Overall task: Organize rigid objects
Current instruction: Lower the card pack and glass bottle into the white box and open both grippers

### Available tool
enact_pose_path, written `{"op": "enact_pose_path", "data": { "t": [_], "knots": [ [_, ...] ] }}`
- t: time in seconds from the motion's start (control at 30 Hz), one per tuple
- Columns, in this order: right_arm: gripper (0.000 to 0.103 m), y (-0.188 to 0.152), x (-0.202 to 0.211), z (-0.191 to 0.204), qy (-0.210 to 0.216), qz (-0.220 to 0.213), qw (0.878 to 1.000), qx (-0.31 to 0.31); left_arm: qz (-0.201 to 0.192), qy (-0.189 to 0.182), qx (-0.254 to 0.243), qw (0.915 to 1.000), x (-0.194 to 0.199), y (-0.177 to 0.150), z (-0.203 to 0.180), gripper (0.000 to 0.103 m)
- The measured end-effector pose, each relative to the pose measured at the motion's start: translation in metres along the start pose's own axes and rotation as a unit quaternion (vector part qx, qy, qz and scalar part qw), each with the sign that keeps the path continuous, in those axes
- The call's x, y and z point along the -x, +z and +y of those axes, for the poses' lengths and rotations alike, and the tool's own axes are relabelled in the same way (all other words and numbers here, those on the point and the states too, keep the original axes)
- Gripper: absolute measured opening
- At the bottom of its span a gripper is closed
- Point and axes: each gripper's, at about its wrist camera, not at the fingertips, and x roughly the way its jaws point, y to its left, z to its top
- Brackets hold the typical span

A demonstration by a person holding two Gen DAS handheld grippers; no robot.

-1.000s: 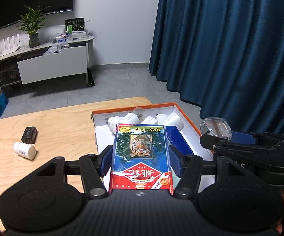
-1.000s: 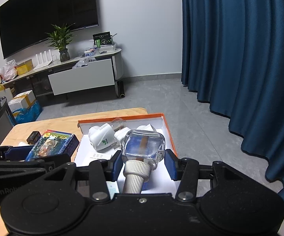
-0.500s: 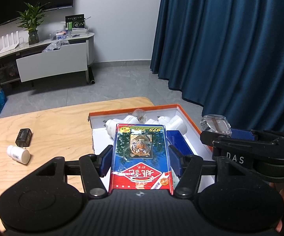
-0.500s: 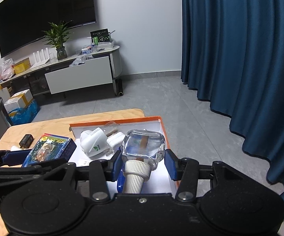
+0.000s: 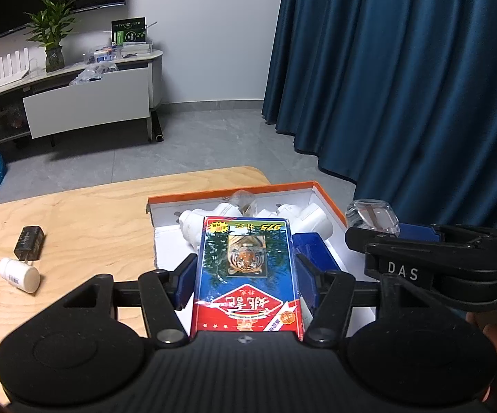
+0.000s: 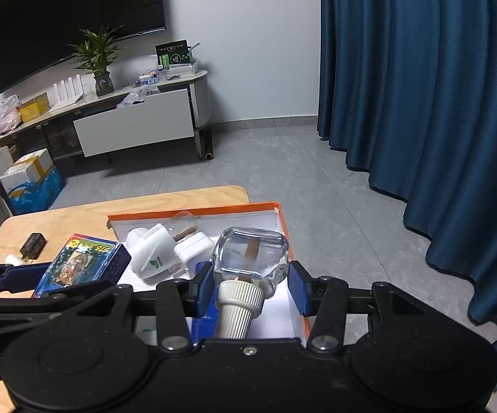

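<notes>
My left gripper [image 5: 245,275] is shut on a blue and red card box with a tiger picture [image 5: 246,272] and holds it over the orange-rimmed white box [image 5: 234,194]. My right gripper [image 6: 250,287] is shut on a clear glass bottle with a ribbed white cap [image 6: 250,261], held over the right side of the same box [image 6: 193,213]. The card box also shows in the right wrist view [image 6: 83,263]. The bottle also shows in the left wrist view [image 5: 372,215]. White plug-in devices [image 6: 155,251] and a blue item [image 5: 312,249] lie in the box.
A small white pill bottle [image 5: 19,275] and a black adapter [image 5: 30,242] lie on the wooden table [image 5: 86,227] left of the box. Blue curtains [image 5: 403,86] hang at the right. A TV cabinet [image 5: 86,103] stands across the grey floor.
Both grippers have shifted right and slightly forward over the orange box, each still holding its object. The pill bottle and adapter appear further left in the left wrist view.
</notes>
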Motion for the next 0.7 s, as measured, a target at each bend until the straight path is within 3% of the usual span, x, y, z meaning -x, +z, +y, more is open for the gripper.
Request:
{"op": "enact_pose_path", "data": {
  "t": [0.33,0.37,0.7],
  "knots": [
    [0.058,0.005,-0.022,-0.008,-0.004,0.007,1.000,0.000,0.006,-0.008,0.001,0.9999,-0.014,0.003,0.000,0.060],
    [0.062,0.005,-0.022,-0.009,-0.002,0.004,1.000,-0.002,0.007,-0.008,0.000,0.9999,-0.014,0.003,0.001,0.060],
    [0.062,0.007,-0.009,-0.019,-0.007,-0.018,1.000,-0.012,0.016,-0.020,0.006,0.9997,-0.027,0.004,-0.002,0.060]
  ]
}}
